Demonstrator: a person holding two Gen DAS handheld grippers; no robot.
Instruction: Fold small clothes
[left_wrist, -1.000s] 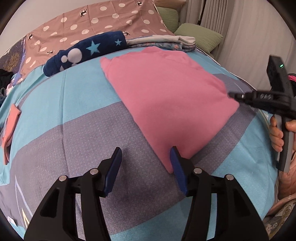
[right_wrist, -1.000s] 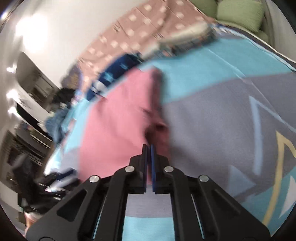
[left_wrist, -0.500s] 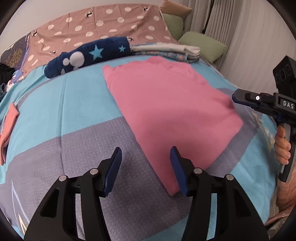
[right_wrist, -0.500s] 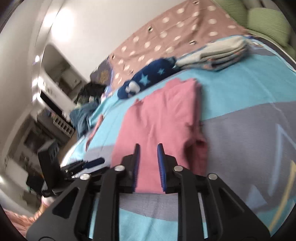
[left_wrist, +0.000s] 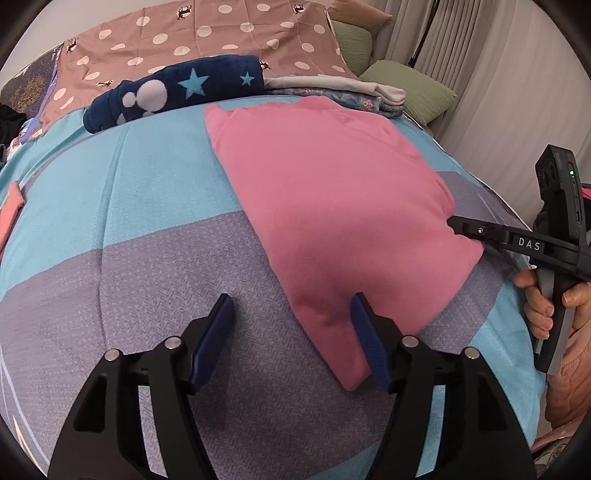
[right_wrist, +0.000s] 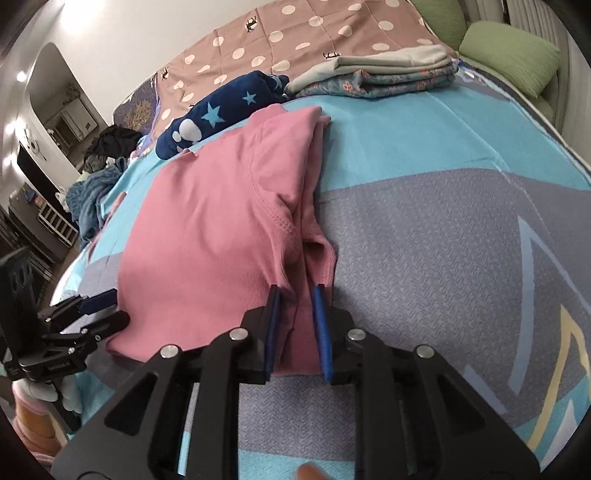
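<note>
Pink knit garment, soft, light and limp, lies part-folded on the bed; grasp layered edges together. Left tongs released at its near corner; right tongs part-open, straddling its edge

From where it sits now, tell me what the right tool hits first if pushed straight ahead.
The pink shirt. The right tool is open with the shirt's near folded edge already between its fingers, so it would press into that fabric at once, though the exact depth is unclear.
</note>
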